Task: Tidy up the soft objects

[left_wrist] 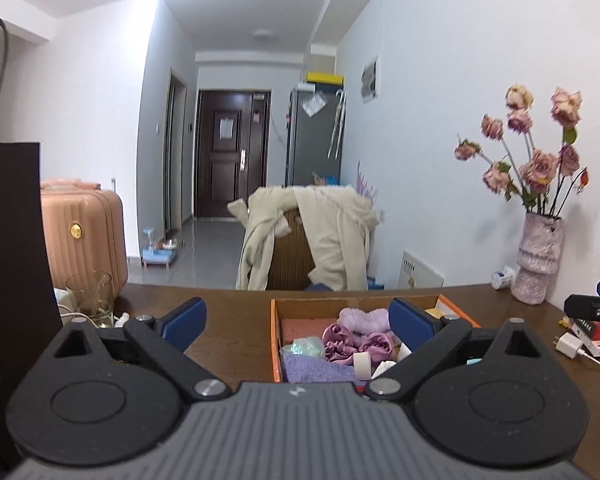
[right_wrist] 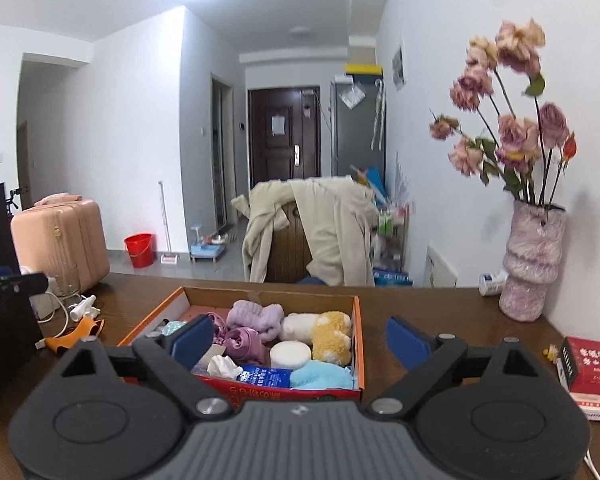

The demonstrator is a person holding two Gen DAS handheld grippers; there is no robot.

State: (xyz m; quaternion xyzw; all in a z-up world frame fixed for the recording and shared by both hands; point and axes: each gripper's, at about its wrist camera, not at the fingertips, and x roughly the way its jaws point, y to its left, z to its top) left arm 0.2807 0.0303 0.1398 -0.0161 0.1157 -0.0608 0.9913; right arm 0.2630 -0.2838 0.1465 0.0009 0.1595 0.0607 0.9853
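Note:
An orange cardboard box (right_wrist: 359, 344) sits on the brown table, also in the left wrist view (left_wrist: 275, 344). It holds soft things: a lilac fluffy headband (right_wrist: 256, 314), a purple satin scrunchie (right_wrist: 244, 342), a yellow and white plush toy (right_wrist: 328, 332), a white round sponge (right_wrist: 290, 354), a light blue cloth (right_wrist: 320, 376), a tissue pack (right_wrist: 264, 376) and a purple towel (left_wrist: 316, 368). My left gripper (left_wrist: 298, 320) is open and empty above the box's near left part. My right gripper (right_wrist: 300, 338) is open and empty just in front of the box.
A pink vase of dried roses (right_wrist: 534, 260) stands at the right by the wall. Red boxes (right_wrist: 590, 368) lie at the right. A glass (left_wrist: 90, 294), cables and an orange object (right_wrist: 78, 334) lie at the left. A chair draped with a coat (right_wrist: 312, 232) stands behind the table.

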